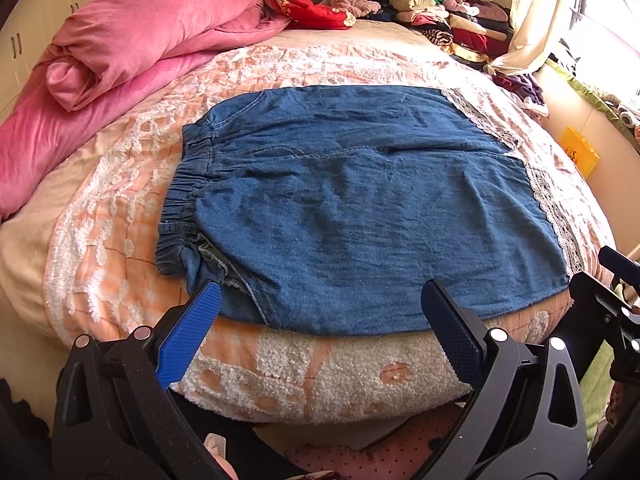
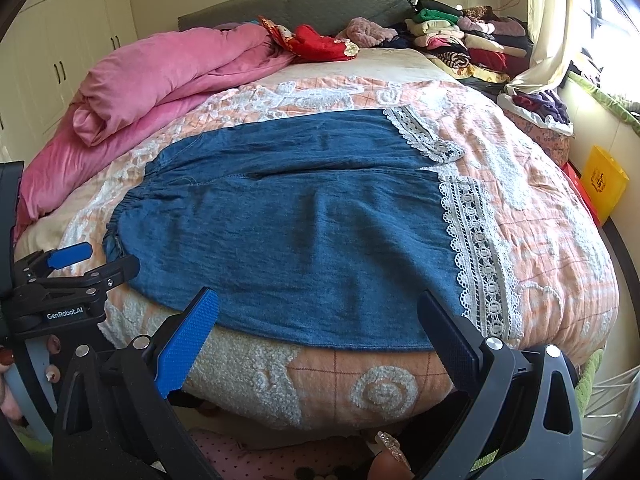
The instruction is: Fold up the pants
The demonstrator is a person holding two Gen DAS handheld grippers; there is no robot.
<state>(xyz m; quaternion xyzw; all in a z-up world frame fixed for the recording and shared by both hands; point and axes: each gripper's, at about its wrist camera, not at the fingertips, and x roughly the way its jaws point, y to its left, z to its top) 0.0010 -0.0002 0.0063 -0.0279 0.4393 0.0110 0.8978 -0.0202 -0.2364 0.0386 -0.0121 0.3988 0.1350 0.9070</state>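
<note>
Blue denim pants (image 1: 352, 204) with white lace hems (image 1: 556, 216) lie flat across the bed, elastic waistband (image 1: 188, 196) to the left, hems to the right. They also show in the right wrist view (image 2: 304, 232), with the lace (image 2: 476, 252) on the right. My left gripper (image 1: 320, 300) is open and empty at the near edge of the pants, toward the waist side. My right gripper (image 2: 318, 312) is open and empty at the near edge, toward the hem side. The left gripper (image 2: 76, 264) also appears at the left of the right wrist view.
The bed has an orange and white textured bedspread (image 1: 280, 364). A pink rolled duvet (image 1: 132, 48) lies at the back left. Stacks of folded clothes (image 1: 448, 16) sit at the back right. A yellow bag (image 2: 604, 184) stands by the right wall.
</note>
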